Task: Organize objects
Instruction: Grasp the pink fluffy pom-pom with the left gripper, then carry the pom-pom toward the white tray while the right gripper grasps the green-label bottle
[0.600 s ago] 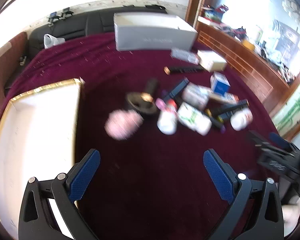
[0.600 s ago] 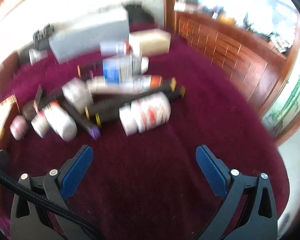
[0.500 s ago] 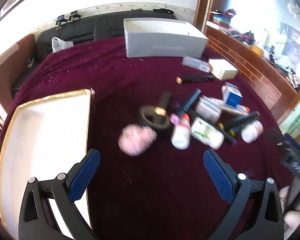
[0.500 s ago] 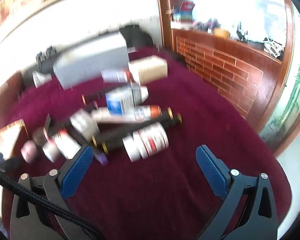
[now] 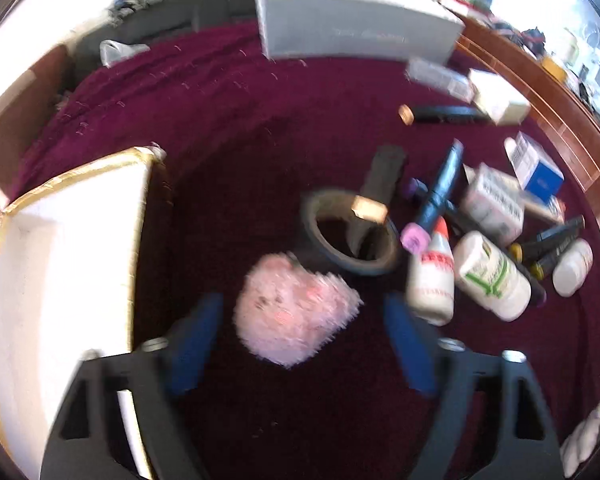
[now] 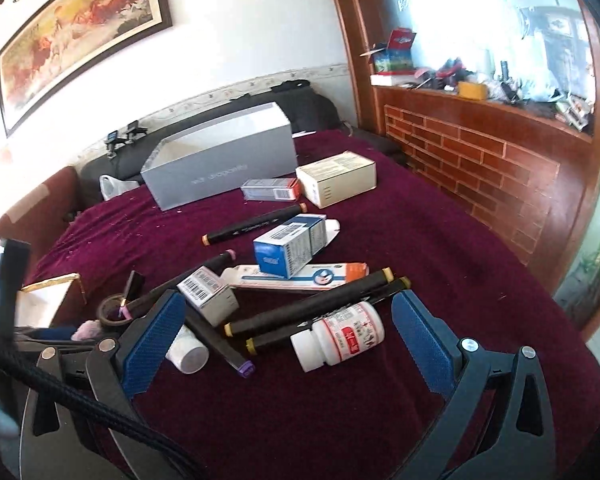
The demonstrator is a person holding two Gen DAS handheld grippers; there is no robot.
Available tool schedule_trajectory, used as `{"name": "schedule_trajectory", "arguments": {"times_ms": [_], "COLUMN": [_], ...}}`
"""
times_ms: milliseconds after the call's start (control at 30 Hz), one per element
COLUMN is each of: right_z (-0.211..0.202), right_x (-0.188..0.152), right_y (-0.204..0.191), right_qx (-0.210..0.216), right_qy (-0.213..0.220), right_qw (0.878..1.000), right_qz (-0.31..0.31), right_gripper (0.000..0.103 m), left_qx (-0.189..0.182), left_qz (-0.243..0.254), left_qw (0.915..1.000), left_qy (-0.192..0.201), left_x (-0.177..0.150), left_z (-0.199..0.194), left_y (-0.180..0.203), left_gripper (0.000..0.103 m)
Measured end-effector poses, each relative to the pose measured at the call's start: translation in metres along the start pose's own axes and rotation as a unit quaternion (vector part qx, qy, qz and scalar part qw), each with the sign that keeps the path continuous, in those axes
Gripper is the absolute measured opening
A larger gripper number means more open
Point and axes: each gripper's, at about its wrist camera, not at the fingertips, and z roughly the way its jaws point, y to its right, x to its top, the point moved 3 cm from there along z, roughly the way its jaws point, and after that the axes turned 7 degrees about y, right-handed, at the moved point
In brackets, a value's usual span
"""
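Plush toy (image 5: pixel 294 314) btwn tray (image 5: pixel 60 264) at left & tape roll (image 5: pixel 350 236), bottles (image 5: pixel 492 276) right.

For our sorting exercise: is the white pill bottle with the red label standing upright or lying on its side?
Lying on its side. The pill bottle rests lengthwise on the maroon cloth, white cap pointing left, beside two black markers.
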Motion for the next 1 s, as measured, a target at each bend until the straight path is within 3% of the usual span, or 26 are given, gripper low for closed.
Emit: {"name": "schedule_trajectory", "arguments": {"times_ms": [67, 100, 233, 433, 700, 733, 800, 933, 1000], "right_z": [0.004, 0.005, 0.016, 0.027, 0.014, 0.012, 0.01, -0.001, -0.013], "right_x": [-0.001, -0.002, -0.008, -0.019, -0.016, -0.015, -0.013, -0.009, -0.002], "right_y": [0.003, 0.004, 0.006, 0.006, 0.0, 0.0, -0.001, -0.017, -0.03], "right_qx": [0.018, 0.024, 0.052, 0.077, 0.05, 0.041, 0.027, 0.031, 0.065], "right_qy": [-0.012, -0.017, -0.046, -0.086, -0.054, -0.049, -0.04, -0.046, -0.057], "right_qw": [1.0, 0.999, 0.997, 0.992, 0.997, 0.998, 0.999, 0.998, 0.994], "right_qz": [0.016, 0.022, 0.039, 0.056, 0.029, 0.026, 0.018, -0.037, -0.059], "right_gripper": [0.103, 0.103, 0.103, 0.103, 0.103, 0.103, 0.103, 0.103, 0.103], "left_qx": [-0.018, -0.05, -0.084, -0.032, 0.001, 0.0, -0.021, -0.064, -0.08], "left_qz": [0.013, 0.007, -0.011, -0.003, -0.007, 0.0, -0.019, -0.039, -0.045], "left_qw": [0.9997, 0.9987, 0.9964, 0.9994, 0.9998, 0.9999, 0.9995, 0.9964, 0.9945], "left_qy": [0.004, -0.008, -0.011, 0.015, 0.02, 0.017, 0.012, 0.039, 0.05], "left_x": [-0.002, -0.004, -0.017, -0.004, -0.001, -0.002, -0.005, -0.024, -0.033], "left_z": [-0.004, -0.006, -0.022, -0.023, -0.001, -0.001, -0.007, -0.049, -0.07], "left_y": [0.007, 0.012, 0.022, 0.021, 0.015, 0.018, 0.016, 0.009, 0.005], "left_gripper": [0.041, 0.029, 0.029, 0.04, 0.041, 0.039, 0.026, 0.026, 0.026]}}
